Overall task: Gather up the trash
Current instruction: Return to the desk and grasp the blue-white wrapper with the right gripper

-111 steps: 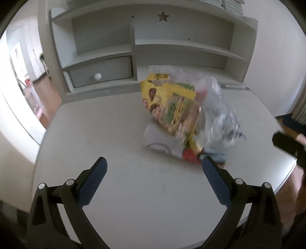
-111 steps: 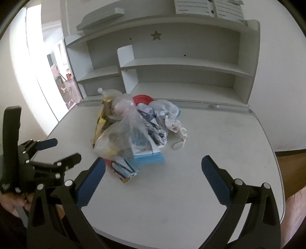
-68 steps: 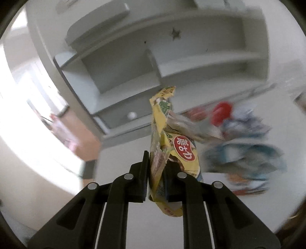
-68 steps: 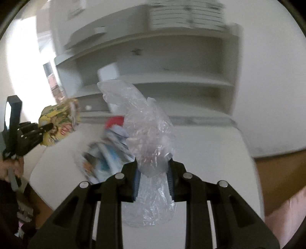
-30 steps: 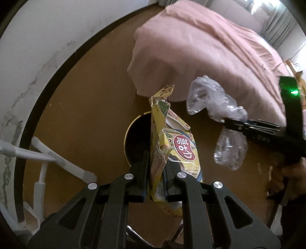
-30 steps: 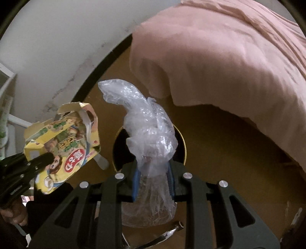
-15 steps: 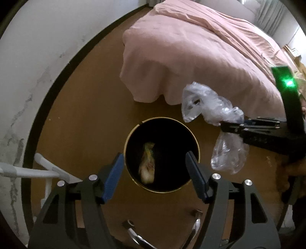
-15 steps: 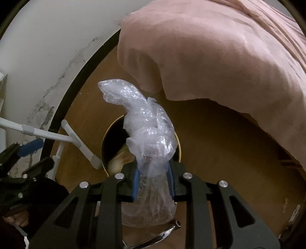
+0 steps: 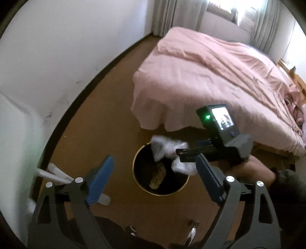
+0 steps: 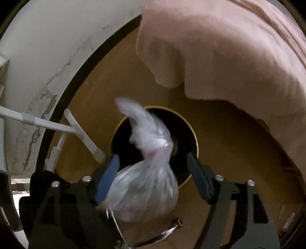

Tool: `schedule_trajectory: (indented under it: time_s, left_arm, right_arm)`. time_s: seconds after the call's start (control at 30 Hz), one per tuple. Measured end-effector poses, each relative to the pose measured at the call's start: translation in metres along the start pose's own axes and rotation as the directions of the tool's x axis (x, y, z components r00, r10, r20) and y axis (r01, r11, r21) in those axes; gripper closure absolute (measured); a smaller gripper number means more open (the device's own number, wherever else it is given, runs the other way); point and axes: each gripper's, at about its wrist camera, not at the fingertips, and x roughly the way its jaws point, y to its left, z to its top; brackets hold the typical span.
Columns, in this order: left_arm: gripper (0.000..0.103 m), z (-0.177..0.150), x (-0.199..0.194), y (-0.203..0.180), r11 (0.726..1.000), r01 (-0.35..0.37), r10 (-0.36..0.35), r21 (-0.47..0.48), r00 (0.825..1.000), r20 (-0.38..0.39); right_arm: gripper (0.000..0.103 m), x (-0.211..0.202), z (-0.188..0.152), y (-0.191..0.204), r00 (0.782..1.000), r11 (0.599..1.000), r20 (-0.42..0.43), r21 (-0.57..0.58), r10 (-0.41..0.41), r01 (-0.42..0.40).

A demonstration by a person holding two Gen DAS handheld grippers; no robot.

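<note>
Plastic bag (image 10: 145, 172) loose between opening right fingers (image 10: 198, 182) (left fingers (image 9: 208, 180) opening, empty).

Daylight enters through the curtained window (image 9: 236, 14), glaring white there. The right wrist view is dimmer. The plastic bag (image 10: 147, 168) is motion-blurred. Fisheye bending curves the wall (image 9: 57, 47); corners are black.

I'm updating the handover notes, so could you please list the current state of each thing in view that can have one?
Left tool: jaws opening, nothing between them.
Right tool: jaws opening, pads clear of the bag between them.
Clear plastic bag: released, motion-blurred, over the bin mouth.
Trash bin: upright on the floor, uncovered.
Yellow snack wrapper: lying inside the bin.
Pink bedspread: draped over the bed edge, rumpled.
</note>
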Motion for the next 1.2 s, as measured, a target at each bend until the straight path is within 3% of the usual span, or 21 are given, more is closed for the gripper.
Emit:
schedule_trajectory:
  time_s: [0.13, 0.23, 0.33, 0.4, 0.5, 0.6, 0.63, 0.7, 0.77, 0.87, 1.03, 1.13, 1.2]
  left_arm:
    - [0.014, -0.010, -0.061, 0.015, 0.999, -0.021, 0.024, -0.038, 0.997, 0.075]
    - [0.013, -0.026, -0.114, 0.042, 0.992, -0.051, 0.065, -0.115, 0.990, 0.123]
    - [0.012, -0.052, -0.167, 0.079, 0.973, -0.101, 0.136, -0.209, 0.978, 0.161]
    - [0.012, -0.074, -0.202, 0.106, 0.947, -0.155, 0.210, -0.280, 0.961, 0.177]
    - [0.012, -0.119, -0.252, 0.155, 0.877, -0.255, 0.342, -0.408, 0.926, 0.157]
    - [0.012, -0.169, -0.294, 0.199, 0.781, -0.331, 0.443, -0.530, 0.892, 0.095]
    - [0.012, -0.191, -0.311, 0.213, 0.732, -0.363, 0.487, -0.576, 0.870, 0.071]
    - [0.012, -0.230, -0.337, 0.238, 0.644, -0.398, 0.544, -0.653, 0.839, 0.025]
    - [0.012, -0.258, -0.354, 0.259, 0.568, -0.407, 0.567, -0.715, 0.823, -0.019]
    - [0.012, -0.293, -0.375, 0.281, 0.484, -0.411, 0.578, -0.772, 0.813, -0.070]
    - [0.012, -0.319, -0.393, 0.314, 0.420, -0.372, 0.546, -0.828, 0.832, -0.096]
    - [0.012, -0.324, -0.394, 0.331, 0.403, -0.378, 0.545, -0.833, 0.831, -0.113]
    - [0.012, -0.326, -0.391, 0.337, 0.404, -0.382, 0.541, -0.831, 0.833, -0.120]
  right_arm:
    - [0.031, -0.037, 0.010, 0.019, 0.998, 1.000, 0.055, -0.015, 0.001, 0.000]
    - [0.031, -0.093, 0.017, 0.052, 0.988, 0.997, 0.153, -0.081, 0.026, -0.013]
    - [0.031, -0.156, 0.020, 0.110, 0.961, 0.979, 0.261, -0.202, 0.091, -0.038]
    - [0.031, -0.191, 0.014, 0.160, 0.937, 0.946, 0.307, -0.317, 0.166, -0.064]
    - [0.031, -0.222, -0.003, 0.251, 0.907, 0.853, 0.277, -0.501, 0.318, -0.146]
    - [0.031, -0.232, -0.027, 0.346, 0.868, 0.696, 0.132, -0.661, 0.478, -0.282]
    - [0.031, -0.233, -0.036, 0.379, 0.859, 0.639, 0.076, -0.702, 0.506, -0.314]
    - [0.031, -0.232, -0.054, 0.440, 0.849, 0.527, -0.013, -0.779, 0.528, -0.339]
    - [0.031, -0.232, -0.074, 0.496, 0.851, 0.425, -0.074, -0.842, 0.519, -0.332]
    - [0.031, -0.224, -0.095, 0.555, 0.860, 0.322, -0.144, -0.887, 0.489, -0.332]
    - [0.031, -0.205, -0.126, 0.619, 0.899, 0.236, -0.172, -0.929, 0.403, -0.284]
    - [0.033, -0.196, -0.140, 0.638, 0.920, 0.210, -0.159, -0.946, 0.359, -0.245]
    - [0.044, -0.189, -0.146, 0.646, 0.927, 0.202, -0.155, -0.951, 0.342, -0.234]
